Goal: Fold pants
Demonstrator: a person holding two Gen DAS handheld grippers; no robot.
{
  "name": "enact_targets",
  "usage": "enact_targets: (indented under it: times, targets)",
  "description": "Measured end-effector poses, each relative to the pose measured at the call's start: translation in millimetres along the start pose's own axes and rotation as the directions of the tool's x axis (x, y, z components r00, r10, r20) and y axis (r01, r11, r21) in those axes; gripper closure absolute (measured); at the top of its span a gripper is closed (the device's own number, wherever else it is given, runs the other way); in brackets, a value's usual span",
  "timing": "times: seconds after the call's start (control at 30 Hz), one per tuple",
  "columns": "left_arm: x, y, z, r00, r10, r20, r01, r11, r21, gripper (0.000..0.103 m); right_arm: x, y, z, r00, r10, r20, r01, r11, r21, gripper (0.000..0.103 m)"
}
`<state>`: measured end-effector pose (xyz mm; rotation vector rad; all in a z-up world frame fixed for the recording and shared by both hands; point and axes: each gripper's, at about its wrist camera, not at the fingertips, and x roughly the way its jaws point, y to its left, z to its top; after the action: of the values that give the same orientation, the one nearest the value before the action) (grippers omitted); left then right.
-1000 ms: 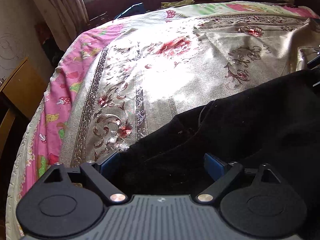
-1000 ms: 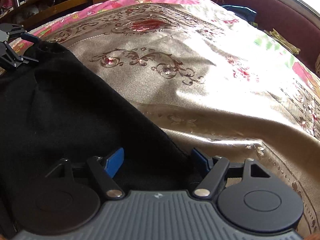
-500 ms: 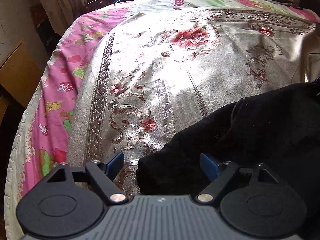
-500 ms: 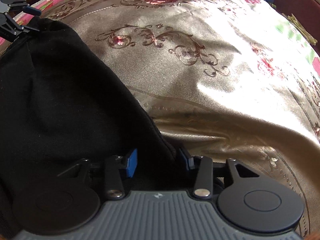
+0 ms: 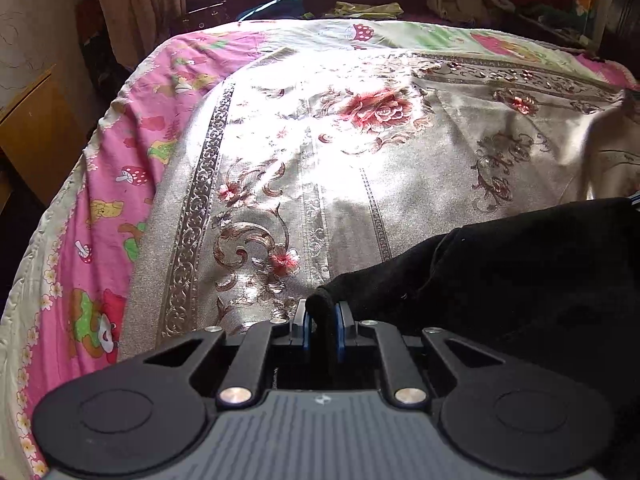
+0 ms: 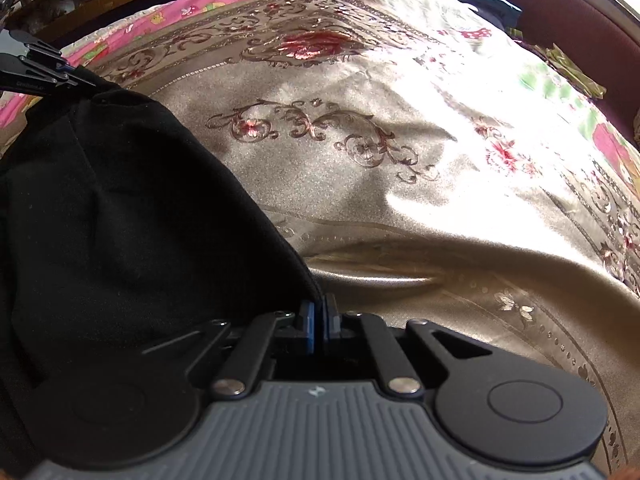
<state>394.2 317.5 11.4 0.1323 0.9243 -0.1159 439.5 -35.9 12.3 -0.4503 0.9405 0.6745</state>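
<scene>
At bottom centre of the left wrist view, the left gripper has its blue pads closing on a bunched corner of the black pants, cloth squeezed between them and a rounded fold poking out just above the fingertips. From there the pants run to the right and fill the lower right of the frame, lying on the gold floral bedspread. At the far right edge, a sliver of the other gripper shows beside the pants. Pink cartoon sheet runs down the left side; a wooden cabinet sits at the left edge and curtains hang at upper left.

At bottom centre of the right wrist view, the right gripper is clamped almost fully together on the pants' edge, only thin cloth between the pads. The pants fill the left half of the frame, up to the left gripper at upper left, gripping the far corner. The bedspread fills the right, sunlit at upper right; a dark red headboard curves across the top right.
</scene>
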Motion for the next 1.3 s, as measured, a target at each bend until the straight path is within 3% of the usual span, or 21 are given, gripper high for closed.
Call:
enact_targets:
  times: [0.13,0.27,0.43,0.53,0.6,0.7,0.87,1.07,1.17,1.3]
  targets:
    - [-42,-9,-7,0.993,0.021,0.113,-0.02,1.0,-0.004,0.077,-48,14,-11,0.993,-0.024,0.114,0.023,1.0,0.005,0.099]
    - [-100,-22,-27,0.975,0.012,0.224,-0.018,1.0,0.025,0.077,-108,47,-41,0.973,-0.03,0.23,0.034,0.999,-0.013,0.099]
    - [-182,-42,-102,0.937,-0.015,0.348,0.011,1.0,0.013,0.078,-185,115,-109,0.952,-0.047,0.301,0.049,0.999,0.0,0.099]
    - [-213,-55,-165,0.933,-0.025,0.36,0.035,0.999,-0.023,0.078,-211,170,-164,0.963,-0.027,0.27,0.022,1.0,0.019,0.099]
    - [-216,-58,-204,0.951,-0.021,0.307,0.039,0.998,-0.054,0.078,-203,204,-195,0.981,-0.015,0.193,0.011,1.0,0.02,0.099]
    - [-213,-58,-249,0.969,0.022,0.245,-0.003,0.997,-0.078,0.076,-178,246,-226,0.988,-0.109,0.105,0.118,0.99,-0.079,0.096]
    - [-209,-59,-297,0.969,0.065,0.237,-0.039,0.993,-0.113,0.074,-163,276,-230,0.974,-0.2,0.111,0.213,0.969,-0.124,0.091]
    - [-209,-48,-309,0.948,0.127,0.292,-0.091,0.987,-0.135,0.074,-161,315,-218,0.963,-0.204,0.177,0.244,0.939,-0.242,0.088]
    - [-205,-44,-313,0.952,0.103,0.287,-0.071,0.99,-0.119,0.074,-149,335,-202,0.968,-0.14,0.21,0.193,0.946,-0.26,0.078]
    - [-214,-44,-320,0.957,0.06,0.285,-0.031,0.994,-0.104,0.072,-127,369,-173,0.961,-0.053,0.273,0.141,0.939,-0.314,0.073]
